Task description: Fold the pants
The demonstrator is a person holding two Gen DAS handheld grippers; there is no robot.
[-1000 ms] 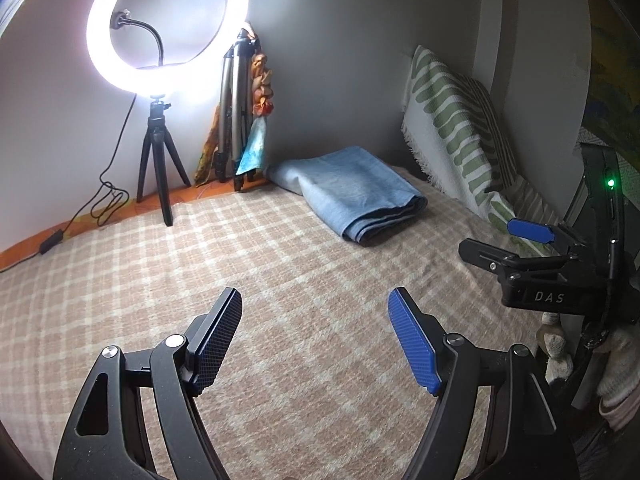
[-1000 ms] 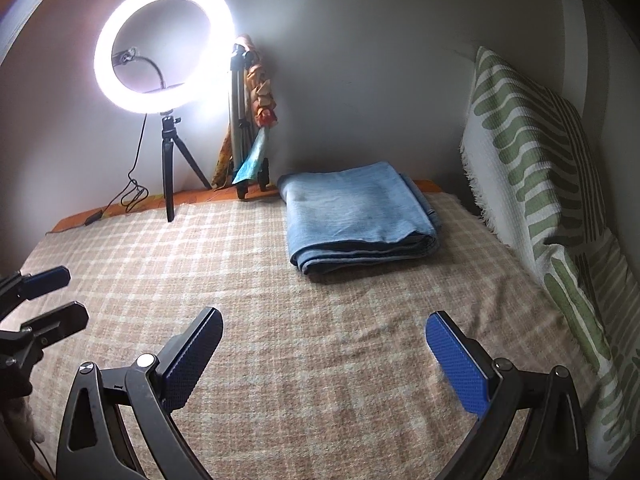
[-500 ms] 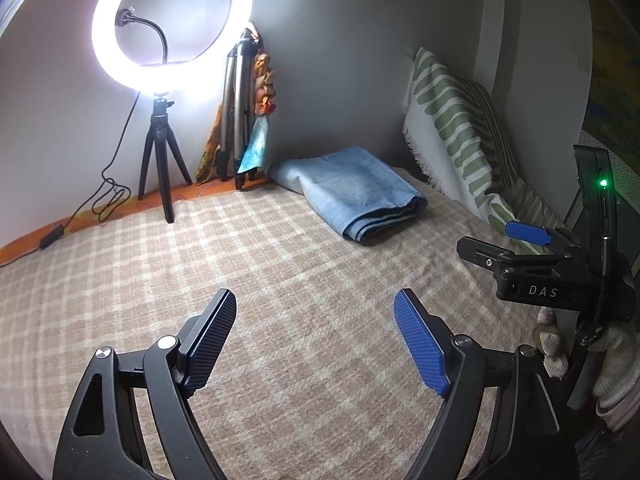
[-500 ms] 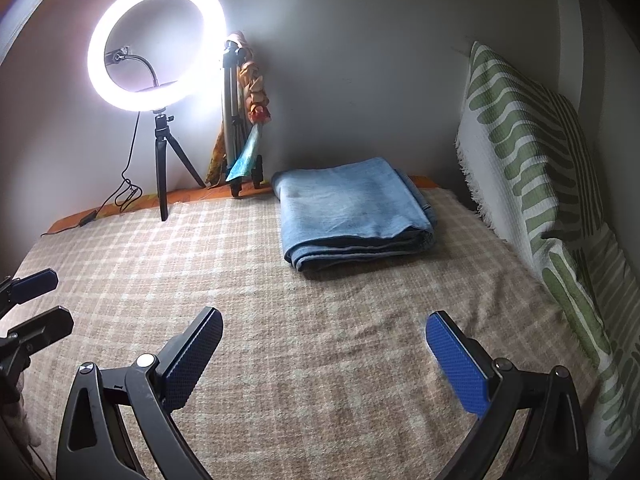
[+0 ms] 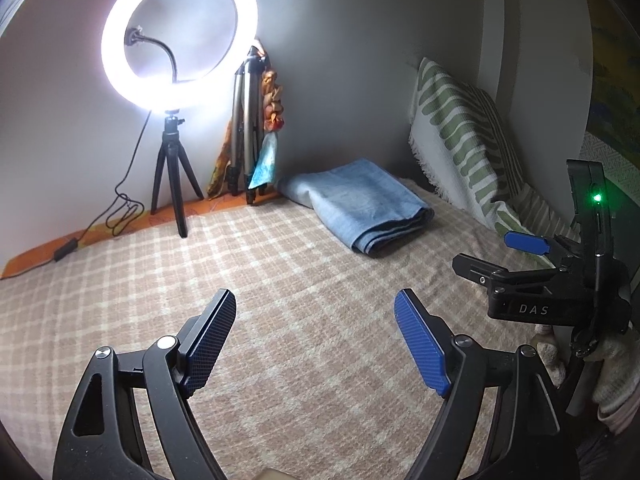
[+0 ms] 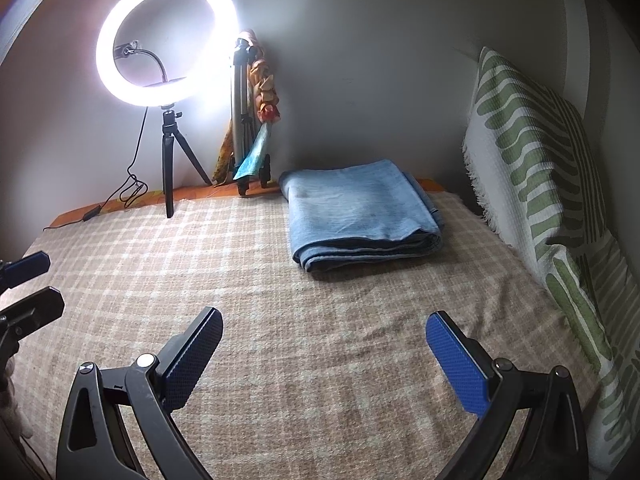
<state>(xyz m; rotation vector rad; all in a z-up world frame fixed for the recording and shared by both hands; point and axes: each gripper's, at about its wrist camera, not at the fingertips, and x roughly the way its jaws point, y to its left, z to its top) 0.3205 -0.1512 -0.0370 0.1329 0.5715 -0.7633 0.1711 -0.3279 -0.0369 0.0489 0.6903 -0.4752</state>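
Light blue denim pants (image 5: 360,200) lie folded into a thick rectangle at the far side of the checked blanket (image 5: 280,280), near the wall. In the right wrist view the pants (image 6: 356,208) sit straight ahead, layered edges facing me. My left gripper (image 5: 314,294) hovers open over bare blanket, well short of the pants, with nothing between its blue pads. My right gripper (image 6: 325,314) is also open and empty, about as far back. Each gripper shows in the other's view: the right gripper (image 5: 486,249) at the right edge, the left gripper (image 6: 50,280) at the left edge.
A lit ring light (image 5: 180,36) on a small tripod stands at the back left, its cable trailing along the wall. A folded tripod (image 5: 248,120) with cloth leans in the corner. A green-patterned cushion (image 6: 540,168) lines the right side.
The left gripper's jaws have spread a little wider. Both views have shifted only slightly. The pants lie as before.
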